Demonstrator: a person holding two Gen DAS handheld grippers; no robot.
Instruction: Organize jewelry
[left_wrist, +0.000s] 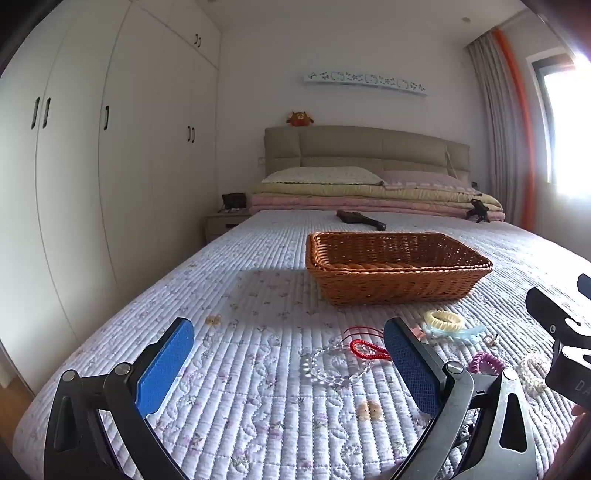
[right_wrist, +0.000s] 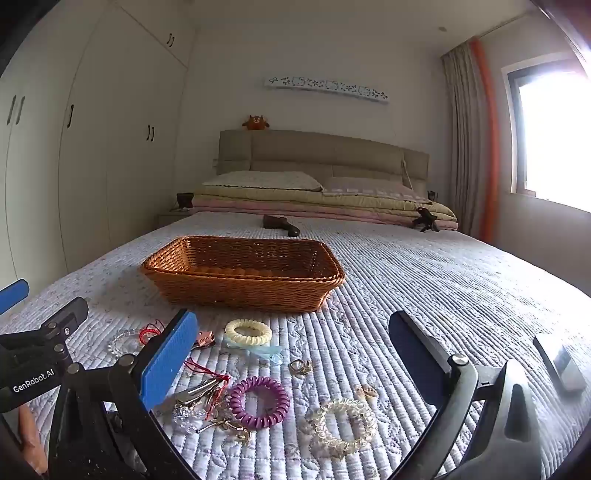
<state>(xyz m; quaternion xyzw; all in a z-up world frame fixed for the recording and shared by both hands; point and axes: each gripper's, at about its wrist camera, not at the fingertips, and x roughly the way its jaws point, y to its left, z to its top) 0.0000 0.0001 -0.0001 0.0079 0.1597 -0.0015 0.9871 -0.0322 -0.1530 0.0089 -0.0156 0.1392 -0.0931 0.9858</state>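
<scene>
Right claw (right_wrist: 293, 363) gapes over purple coil (right_wrist: 258, 401); basket (right_wrist: 242, 291) beyond, apart.

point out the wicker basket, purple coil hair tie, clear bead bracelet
wicker basket (right_wrist: 236, 293): right wrist view, front wall.
purple coil hair tie (right_wrist: 236, 404): right wrist view, left side of the coil.
clear bead bracelet (left_wrist: 314, 373): left wrist view, left arc of beads.

A wide bed with a pale quilted floral bedspread (left_wrist: 229, 295) is filling the room, its beige padded headboard (left_wrist: 365, 147) standing against the white back wall. Tall white wardrobe doors with black handles (left_wrist: 74, 166) are lining the left side. A small pale bedside cabinet (left_wrist: 221, 225) is sitting between them. Daylight is pouring through a dark-framed window (right_wrist: 546, 133) on the right, beside grey and orange curtains (right_wrist: 472, 140).
</scene>
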